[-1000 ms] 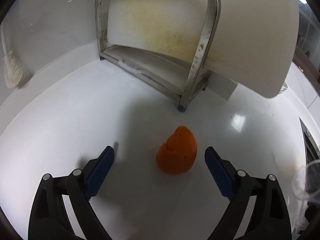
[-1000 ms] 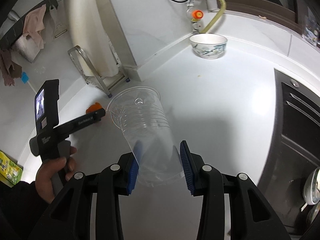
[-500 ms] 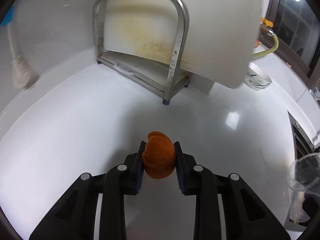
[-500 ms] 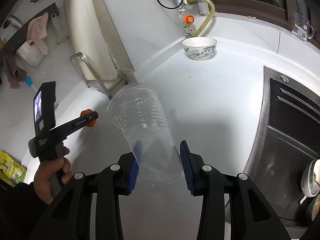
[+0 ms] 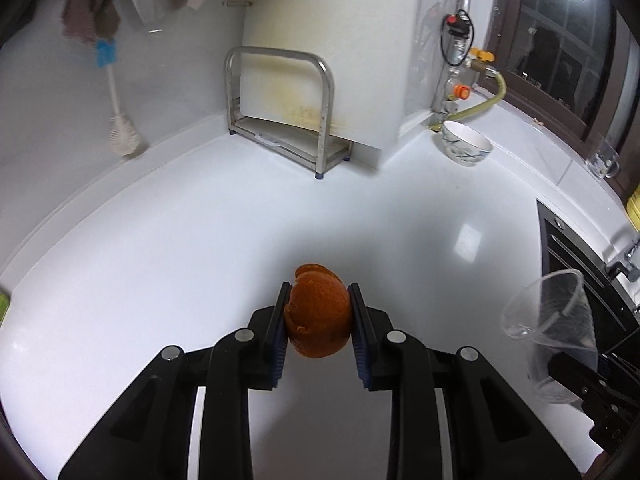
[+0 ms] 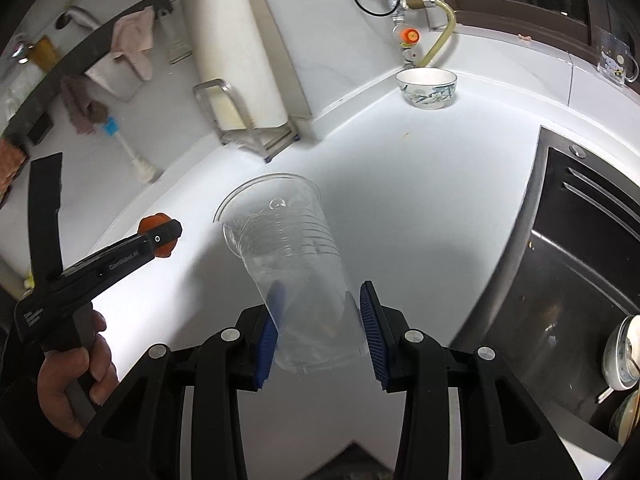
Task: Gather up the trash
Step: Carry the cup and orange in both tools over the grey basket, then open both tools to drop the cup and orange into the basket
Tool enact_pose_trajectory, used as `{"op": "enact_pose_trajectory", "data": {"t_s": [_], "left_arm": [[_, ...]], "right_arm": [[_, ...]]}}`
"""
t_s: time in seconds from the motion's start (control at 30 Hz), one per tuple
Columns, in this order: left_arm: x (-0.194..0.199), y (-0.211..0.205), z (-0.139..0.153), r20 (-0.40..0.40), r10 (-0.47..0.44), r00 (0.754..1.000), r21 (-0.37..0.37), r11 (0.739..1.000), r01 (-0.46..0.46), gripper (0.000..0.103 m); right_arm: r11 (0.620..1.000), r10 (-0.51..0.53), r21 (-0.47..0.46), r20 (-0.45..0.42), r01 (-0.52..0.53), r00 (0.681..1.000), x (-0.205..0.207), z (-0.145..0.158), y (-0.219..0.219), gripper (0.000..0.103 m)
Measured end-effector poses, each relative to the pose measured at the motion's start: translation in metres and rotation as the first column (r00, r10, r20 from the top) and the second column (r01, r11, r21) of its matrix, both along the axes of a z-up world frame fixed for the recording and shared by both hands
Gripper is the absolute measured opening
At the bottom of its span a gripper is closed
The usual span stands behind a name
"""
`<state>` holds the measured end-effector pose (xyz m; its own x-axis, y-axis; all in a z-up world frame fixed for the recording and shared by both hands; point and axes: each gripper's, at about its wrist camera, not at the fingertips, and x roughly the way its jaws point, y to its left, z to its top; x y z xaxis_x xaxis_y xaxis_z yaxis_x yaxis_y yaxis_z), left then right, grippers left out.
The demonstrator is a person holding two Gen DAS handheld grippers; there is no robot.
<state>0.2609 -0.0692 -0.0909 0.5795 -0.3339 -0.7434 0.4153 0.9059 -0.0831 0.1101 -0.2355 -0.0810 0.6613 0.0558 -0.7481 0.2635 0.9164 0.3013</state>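
A: Left wrist view: your left gripper (image 5: 318, 320), wide apart a second ago, had clamped the orange peel (image 5: 318, 316) at lower centre and lifted it off the counter (image 5: 160, 248).

B: Right wrist view: your right gripper (image 6: 320, 324) kept grasping the plastic cup (image 6: 288, 256) mid-frame, as before; peel likely goes in next.

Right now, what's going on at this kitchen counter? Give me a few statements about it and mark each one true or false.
1. The left gripper is shut on the orange peel. True.
2. The right gripper holds a ceramic mug. False: it holds a clear plastic cup.
3. The cup's open mouth points away from the gripper that holds it. True.
4. The patterned bowl sits in the sink. False: it stands on the white counter near the gas valve.
5. The orange peel lies on the counter. False: it is lifted, pinched between the pads.
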Motion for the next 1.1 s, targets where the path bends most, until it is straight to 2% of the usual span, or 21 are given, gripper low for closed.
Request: {"op": "enact_pose_trajectory", "data": {"t_s": [0.2, 0.6, 0.87, 1.1], "left_arm": [[-0.058, 0.004, 0.017, 0.006, 0.031, 0.999, 0.012, 0.999, -0.031, 0.028], [-0.164, -0.004, 0.041, 0.010, 0.075, 0.997, 0.006, 0.997, -0.075, 0.028], [-0.235, -0.018, 0.040, -0.008, 0.085, 0.996, 0.015, 0.996, -0.085, 0.028], [-0.287, -0.026, 0.022, -0.056, 0.097, 0.994, 0.037, 0.995, -0.095, 0.028]], "right_arm": [[0.998, 0.067, 0.009, 0.016, -0.067, 0.998, -0.042, 0.011, 0.000, 0.038], [0.992, 0.126, 0.007, 0.022, -0.126, 0.992, -0.125, 0.023, -0.021, 0.038], [0.982, 0.188, 0.006, -0.008, -0.188, 0.982, -0.177, 0.017, -0.030, 0.038], [0.964, 0.265, 0.019, -0.035, -0.265, 0.964, -0.210, 0.001, -0.025, 0.038]]}}
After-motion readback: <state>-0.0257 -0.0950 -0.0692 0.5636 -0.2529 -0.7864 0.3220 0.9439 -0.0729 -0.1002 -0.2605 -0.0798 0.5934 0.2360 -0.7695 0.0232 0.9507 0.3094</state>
